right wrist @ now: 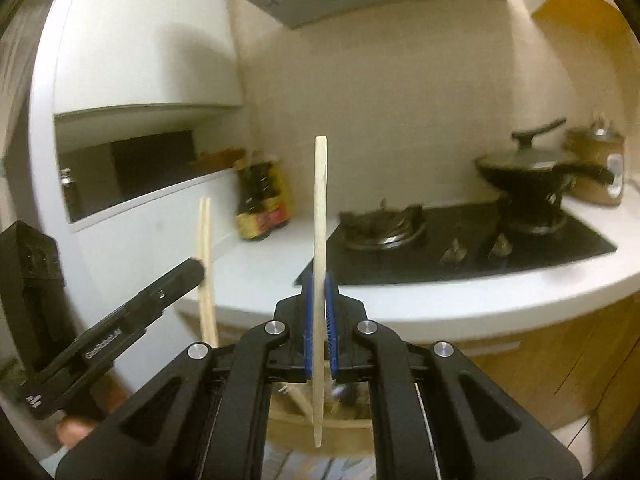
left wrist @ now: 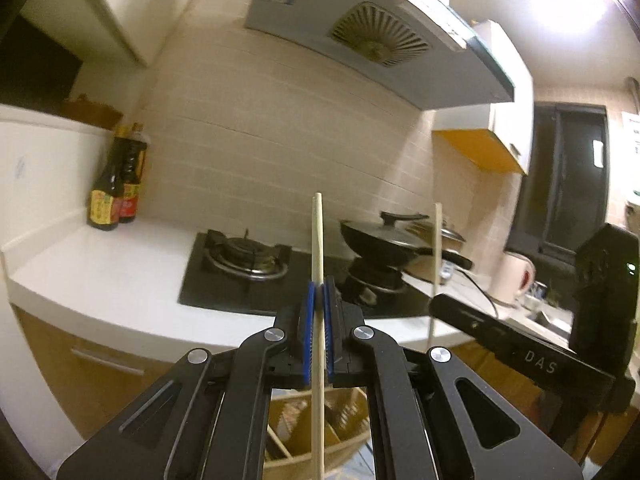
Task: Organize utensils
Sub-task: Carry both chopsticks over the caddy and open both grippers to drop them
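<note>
Left and right wrist views, kitchen. I see the left hand-held gripper [left wrist: 319, 292] closed on a pale chopstick [left wrist: 318, 320], its blue pads pinching the stick near mid-length; the stick stands upright, its top rising above the fingers and its lower end dropping toward a wooden utensil rack [left wrist: 288, 432] beneath the gripper. The right hand-held gripper [right wrist: 319, 292] is likewise clamped on a second chopstick [right wrist: 320, 280], also upright, with its tapered tip hanging below the fingers over a blurred wooden holder. Beyond both grippers lies the white table [left wrist: 104, 272] carrying a black gas hob [left wrist: 240, 272]. The left view alone shows the window right of the hob; the right view alone shows the hob knobs [right wrist: 454, 254] and my fingers under the left gripper's handle.
</note>
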Tool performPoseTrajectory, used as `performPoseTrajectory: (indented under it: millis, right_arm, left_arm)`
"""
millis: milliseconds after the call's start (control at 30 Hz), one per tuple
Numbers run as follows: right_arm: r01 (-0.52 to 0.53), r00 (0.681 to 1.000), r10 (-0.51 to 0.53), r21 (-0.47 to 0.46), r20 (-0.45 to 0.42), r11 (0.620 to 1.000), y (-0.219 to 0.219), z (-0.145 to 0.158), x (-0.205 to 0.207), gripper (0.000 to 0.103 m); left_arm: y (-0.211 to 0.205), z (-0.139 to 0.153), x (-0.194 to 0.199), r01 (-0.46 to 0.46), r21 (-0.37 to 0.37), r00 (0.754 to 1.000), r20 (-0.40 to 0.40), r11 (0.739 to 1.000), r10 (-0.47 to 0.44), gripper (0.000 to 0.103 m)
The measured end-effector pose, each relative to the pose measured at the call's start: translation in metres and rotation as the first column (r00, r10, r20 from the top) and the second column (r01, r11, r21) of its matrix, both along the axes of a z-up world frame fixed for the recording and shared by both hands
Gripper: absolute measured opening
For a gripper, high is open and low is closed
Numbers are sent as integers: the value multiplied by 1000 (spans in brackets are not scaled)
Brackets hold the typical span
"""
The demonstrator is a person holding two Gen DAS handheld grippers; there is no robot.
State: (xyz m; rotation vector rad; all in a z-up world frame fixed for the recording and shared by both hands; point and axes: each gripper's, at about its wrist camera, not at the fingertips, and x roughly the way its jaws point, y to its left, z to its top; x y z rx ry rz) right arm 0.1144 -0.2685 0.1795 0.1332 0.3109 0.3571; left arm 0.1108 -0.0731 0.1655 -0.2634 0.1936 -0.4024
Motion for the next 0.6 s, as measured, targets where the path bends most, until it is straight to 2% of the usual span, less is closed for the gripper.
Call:
performPoseTrajectory:
  millis: [167,400,600]
  right_arm:
    - [36,999,-37,11,31,999,-5,-17,25,4]
    - [57,998,-57,-1,12,998,-5,-43,44,4]
    - [75,997,-75,-57,8,996,3,-61,47,4]
  left_arm:
    - [0,-19,21,-60,-60,998,14,996,61,2]
    - [-7,-32,33,-105,-18,993,47,994,106,3]
    - [-6,-35,37,-110,-23,992,55,994,111,3]
